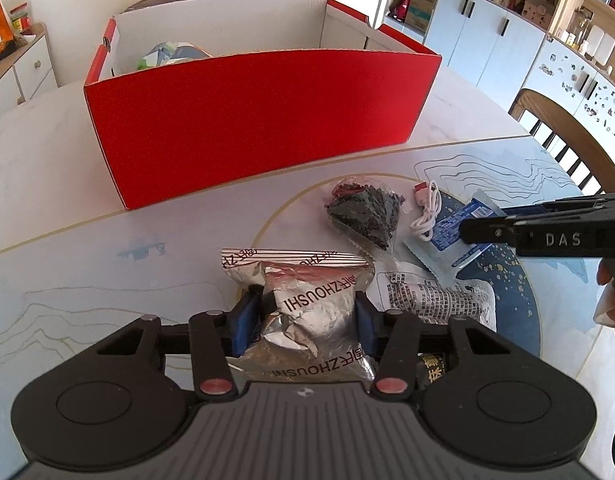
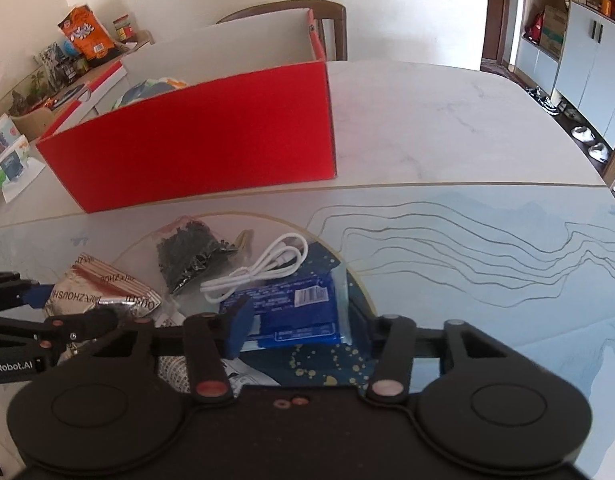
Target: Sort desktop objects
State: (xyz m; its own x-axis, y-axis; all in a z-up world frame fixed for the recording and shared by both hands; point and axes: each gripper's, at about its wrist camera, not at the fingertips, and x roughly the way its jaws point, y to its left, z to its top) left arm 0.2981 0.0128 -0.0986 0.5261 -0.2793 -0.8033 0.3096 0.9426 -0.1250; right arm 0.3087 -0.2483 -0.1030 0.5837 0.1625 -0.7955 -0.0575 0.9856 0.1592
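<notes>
My left gripper (image 1: 305, 314) is shut on a silver foil snack packet (image 1: 307, 300) marked ZHOUSHI, low over the table; it also shows in the right wrist view (image 2: 103, 292). My right gripper (image 2: 297, 328) has its blue pads on either side of a blue packet (image 2: 295, 308) lying on the mat; the left wrist view shows that packet (image 1: 453, 228) at the gripper's tip. A red cardboard box (image 1: 259, 120) stands open behind the pile, with several items inside. A clear bag of dark pieces (image 1: 367, 212) and a white coiled cable (image 1: 427, 212) lie between.
A white printed packet (image 1: 435, 300) lies right of the foil packet. A wooden chair (image 1: 563, 132) stands at the table's right edge, another behind the box (image 2: 303, 12). A sideboard with snacks (image 2: 83, 36) is at far left. The marble table (image 2: 447, 120) extends right of the box.
</notes>
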